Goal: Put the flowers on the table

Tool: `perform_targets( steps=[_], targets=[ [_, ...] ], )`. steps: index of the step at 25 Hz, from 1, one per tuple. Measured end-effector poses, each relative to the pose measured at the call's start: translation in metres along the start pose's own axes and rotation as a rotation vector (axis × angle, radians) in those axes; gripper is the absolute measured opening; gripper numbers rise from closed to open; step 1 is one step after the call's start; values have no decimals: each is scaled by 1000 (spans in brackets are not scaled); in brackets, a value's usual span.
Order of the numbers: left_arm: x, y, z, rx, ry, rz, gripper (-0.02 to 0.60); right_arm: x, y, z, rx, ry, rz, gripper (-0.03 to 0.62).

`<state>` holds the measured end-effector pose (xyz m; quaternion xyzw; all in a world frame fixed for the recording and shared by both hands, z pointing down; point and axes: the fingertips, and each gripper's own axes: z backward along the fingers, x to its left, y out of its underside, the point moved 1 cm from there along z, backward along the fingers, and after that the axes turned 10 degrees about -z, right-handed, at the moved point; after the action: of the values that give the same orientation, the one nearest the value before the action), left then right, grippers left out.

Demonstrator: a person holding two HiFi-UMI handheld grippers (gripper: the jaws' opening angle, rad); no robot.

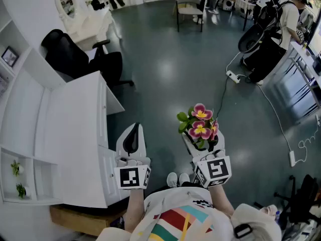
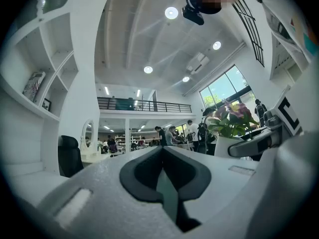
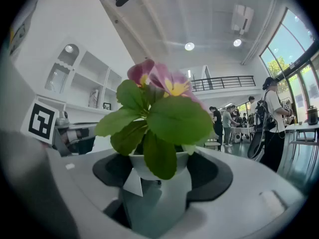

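A white pot of pink and yellow flowers with green leaves is upright between the jaws of my right gripper, which is shut on the pot over the grey floor. In the right gripper view the leaves hide most of the pot's rim. My left gripper is level beside it, its jaws shut with nothing between them, next to the corner of the white table on the left. The left gripper view has the flowers at its right.
A black office chair stands behind the white table. White shelves with small plants are at the lower left. A power strip and cable lie on the floor. A person with a backpack stands at the far right.
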<state>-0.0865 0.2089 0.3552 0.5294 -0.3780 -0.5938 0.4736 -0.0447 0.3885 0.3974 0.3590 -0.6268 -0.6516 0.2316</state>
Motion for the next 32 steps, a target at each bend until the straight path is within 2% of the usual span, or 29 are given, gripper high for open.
perform_targets(
  steps=[5,11,16,20,25,28,32],
  targets=[
    [1,-2,1,1,-6,-5,5,2,-4,1,-9,-12,9,330],
    [-8,-4,0,-30,8,-16,5,-8,-2,0,-20,-3,-58,328],
    [-22,-4,-4,-29,11,-26,5,-25,-1,5,-24,-5,-68,330],
    [-31,-1,-11,-44,-11,-38,5,-38,3,8,-21,-25,-66,330],
    [-45,13,-8,-13,-55,-25,5,-50,16,18,19,-56,-56,330],
    [-43,8,-16,-34,-65,-39,5,-54,7,18,-14,-73,-47,330],
    [-45,-4,-37,-80,-45,-96,5,-71,0,12,-71,-49,-47,330]
  ],
)
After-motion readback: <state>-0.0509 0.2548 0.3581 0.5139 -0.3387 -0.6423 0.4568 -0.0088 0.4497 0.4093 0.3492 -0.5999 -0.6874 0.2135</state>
